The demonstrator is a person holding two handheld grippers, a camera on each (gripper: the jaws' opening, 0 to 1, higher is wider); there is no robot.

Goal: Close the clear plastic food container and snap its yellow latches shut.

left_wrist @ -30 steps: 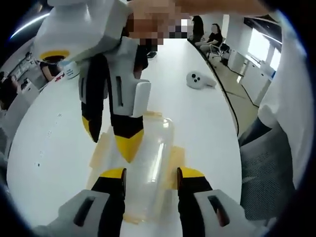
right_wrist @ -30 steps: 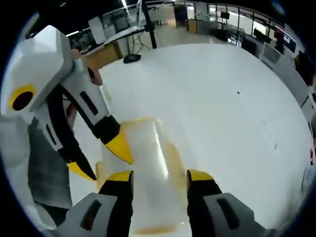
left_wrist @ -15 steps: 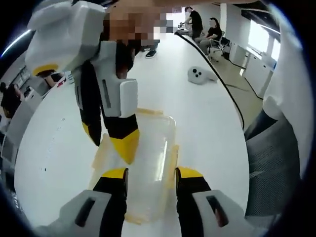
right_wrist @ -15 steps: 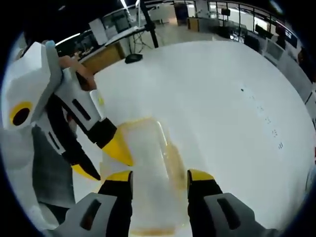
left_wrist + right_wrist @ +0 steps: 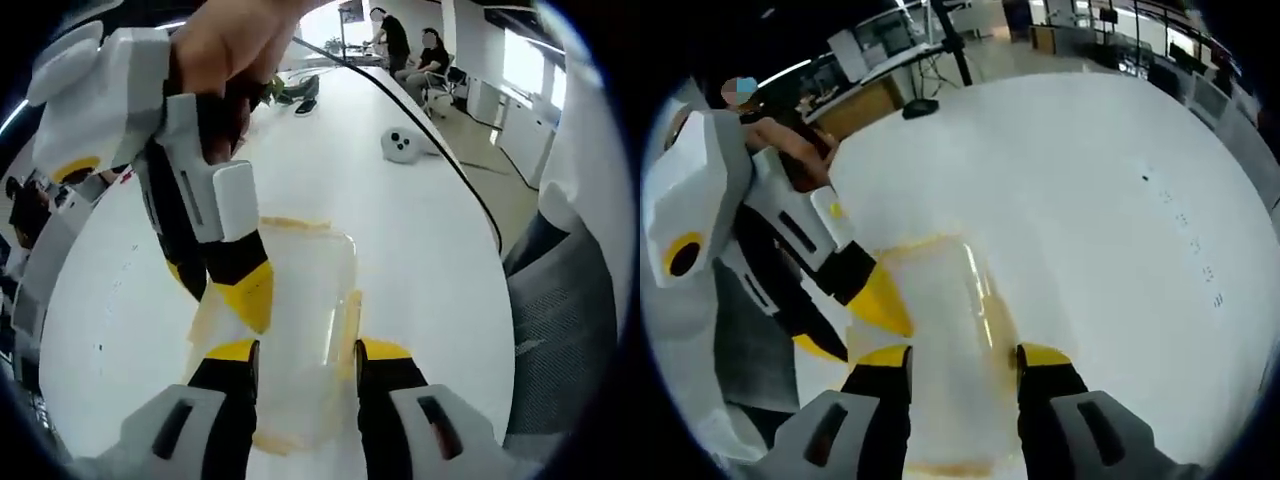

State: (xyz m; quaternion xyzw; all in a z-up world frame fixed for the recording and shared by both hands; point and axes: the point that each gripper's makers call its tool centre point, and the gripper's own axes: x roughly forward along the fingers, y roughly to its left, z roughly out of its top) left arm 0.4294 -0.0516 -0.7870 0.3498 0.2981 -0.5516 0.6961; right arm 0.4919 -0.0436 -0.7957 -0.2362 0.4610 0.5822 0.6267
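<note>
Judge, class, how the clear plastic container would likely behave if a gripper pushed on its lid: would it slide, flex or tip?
The clear container looks thin-walled and empty, so probably light and apt to slide on the smooth white table. Its low, flat shape makes tipping unlikely. The lid may flex slightly under the right gripper.
</note>
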